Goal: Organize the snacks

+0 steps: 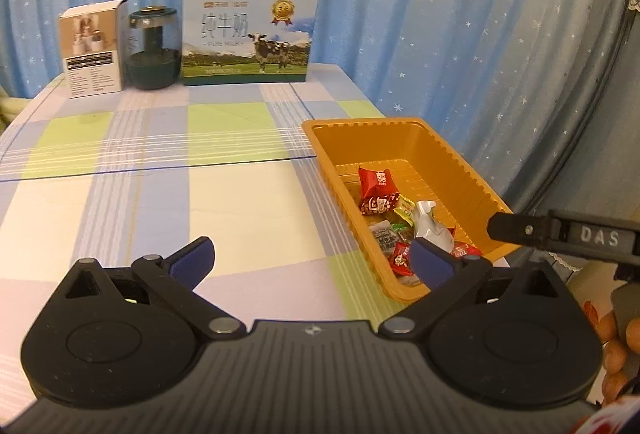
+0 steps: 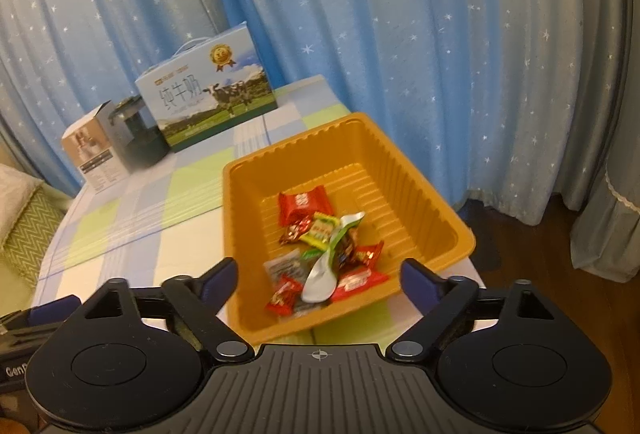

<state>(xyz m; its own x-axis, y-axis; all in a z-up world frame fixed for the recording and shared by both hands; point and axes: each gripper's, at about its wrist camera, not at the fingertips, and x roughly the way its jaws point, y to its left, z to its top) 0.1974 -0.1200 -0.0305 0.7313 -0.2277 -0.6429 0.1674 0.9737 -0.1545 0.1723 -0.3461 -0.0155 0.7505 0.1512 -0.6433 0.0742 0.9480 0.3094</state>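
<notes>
Snacks [image 2: 320, 254] between right tongs [image 2: 316, 282]

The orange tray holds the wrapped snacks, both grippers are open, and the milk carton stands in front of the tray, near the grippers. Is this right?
One detail is wrong. The milk carton stands at the far end of the table, beyond the orange tray, not in front of it; the right wrist view shows this. The rest holds: the wrapped snacks lie in the tray, and the left gripper and right gripper are both open.

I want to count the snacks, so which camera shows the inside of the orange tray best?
The right wrist view: the orange tray lies centred, with its snacks unobstructed. In the left wrist view the tray sits at the right, and a fingertip of the left gripper covers some snacks.
</notes>
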